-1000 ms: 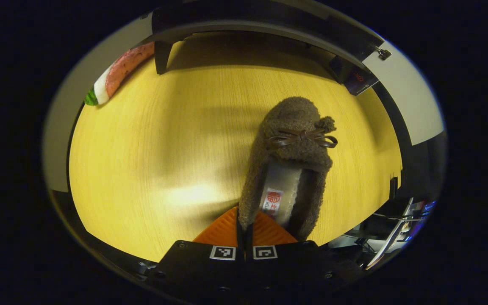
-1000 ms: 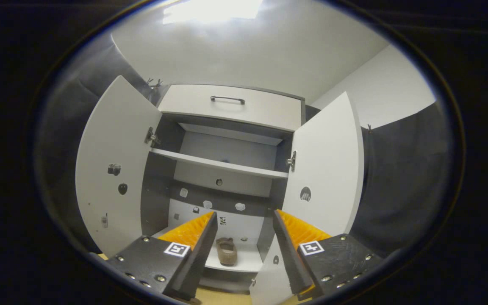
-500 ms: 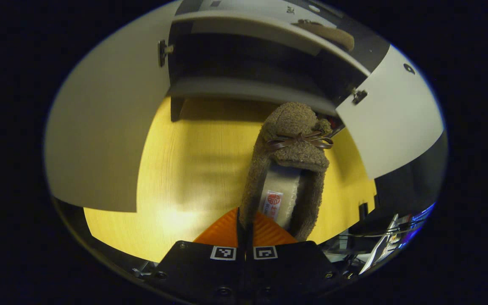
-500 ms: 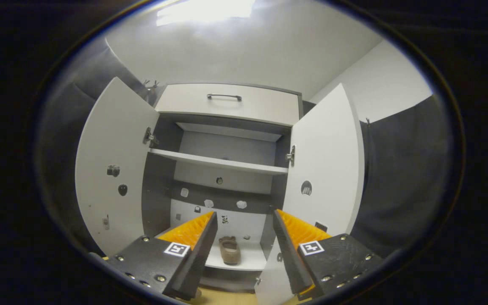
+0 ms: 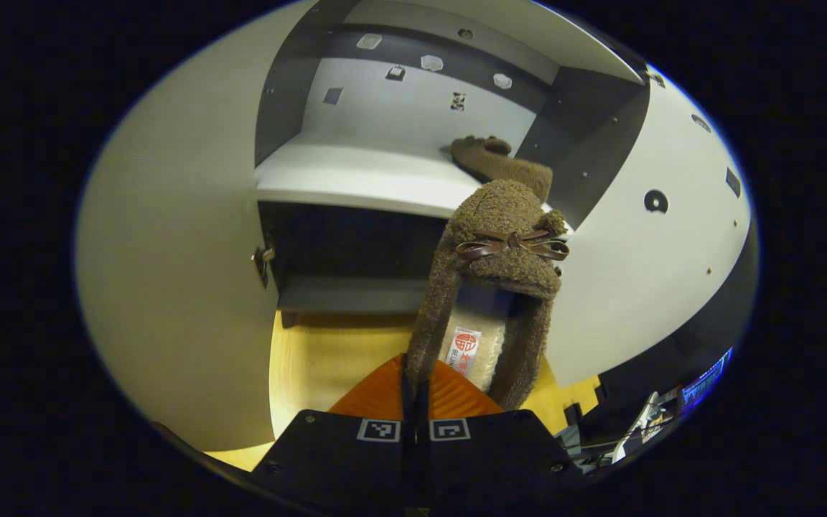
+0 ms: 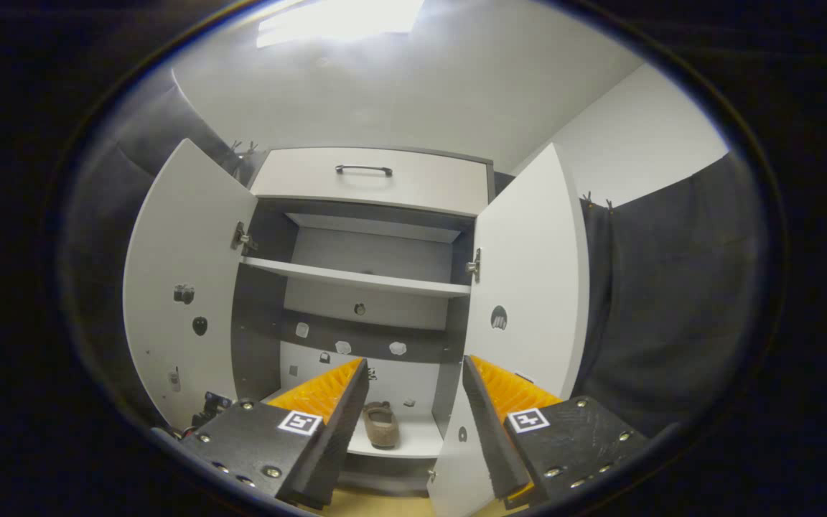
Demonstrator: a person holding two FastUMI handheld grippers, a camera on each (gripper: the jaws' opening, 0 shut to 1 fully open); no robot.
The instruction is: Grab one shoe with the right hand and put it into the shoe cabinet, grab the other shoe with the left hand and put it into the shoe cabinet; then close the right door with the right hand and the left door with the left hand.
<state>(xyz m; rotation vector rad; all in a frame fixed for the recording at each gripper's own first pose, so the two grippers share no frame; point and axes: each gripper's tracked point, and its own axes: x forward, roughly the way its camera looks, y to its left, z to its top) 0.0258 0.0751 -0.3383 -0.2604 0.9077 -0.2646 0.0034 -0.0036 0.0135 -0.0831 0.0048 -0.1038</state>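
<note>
In the left gripper view my left gripper (image 5: 413, 391) is shut on the heel rim of a fuzzy brown shoe (image 5: 496, 280) with a small leather bow, its toe pointing toward the open shoe cabinet (image 5: 356, 179). The other brown shoe (image 5: 503, 164) lies on the lower shelf, at its right side. In the right gripper view my right gripper (image 6: 413, 388) stands open and empty in front of the cabinet (image 6: 370, 179). That second shoe (image 6: 380, 425) shows between its fingers, far off on the bottom shelf. Both doors, the left door (image 6: 180, 287) and the right door (image 6: 532, 266), stand wide open.
A drawer with a metal handle (image 6: 363, 170) tops the cabinet, and a middle shelf (image 6: 356, 278) runs across it. Yellow wooden floor (image 5: 320, 359) lies below the cabinet. Dark cloth wall (image 6: 672, 301) hangs to the right. The left door (image 5: 176, 273) and right door (image 5: 643, 273) flank the held shoe.
My left gripper has risen and tilted up with the shoe, from facing the floor to facing the cabinet's lower shelf. The right gripper has drifted slightly, still open.
</note>
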